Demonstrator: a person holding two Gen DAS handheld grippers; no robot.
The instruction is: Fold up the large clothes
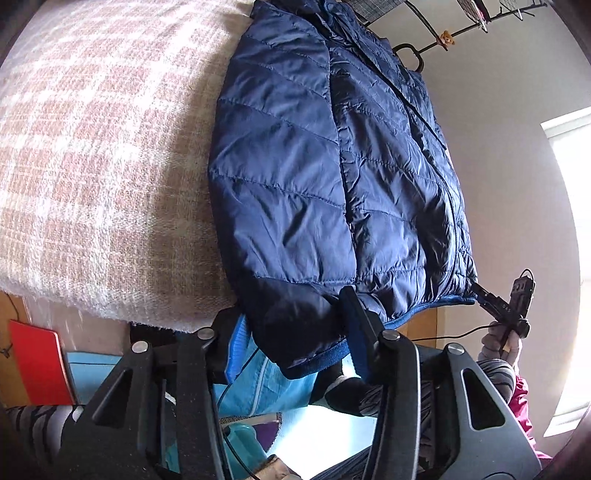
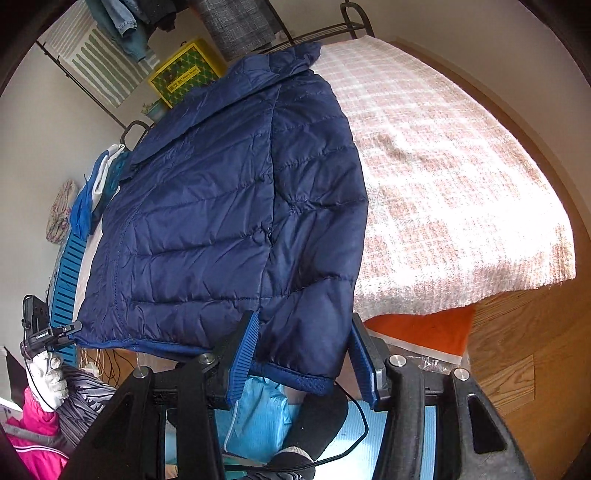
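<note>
A navy quilted puffer jacket [image 1: 332, 166] [image 2: 229, 206] lies flat on a pink-and-white plaid blanket [image 1: 92, 166], both sleeves folded lengthwise over its body. Its hem and cuffs hang just past the near edge. My left gripper [image 1: 291, 317] straddles the left sleeve cuff and hem, and the puffy fabric fills the gap between its pads. My right gripper [image 2: 304, 319] holds the right sleeve cuff the same way, its blue ribbed pads against the sleeve's sides. Each gripper also shows small in the other view, at a hem corner: the right gripper [image 1: 480, 290] and the left gripper [image 2: 75, 328].
The blanket [image 2: 461, 166] stretches wide beside the jacket. Below the near edge are a light blue garment [image 1: 266, 376], an orange cloth [image 2: 421, 328] and wood floor [image 2: 517, 350]. A clothes rack [image 2: 229, 22], a yellow box [image 2: 184, 70] and a blue slatted crate [image 2: 68, 266] stand behind. A gloved hand [image 2: 48, 380] holds the left gripper.
</note>
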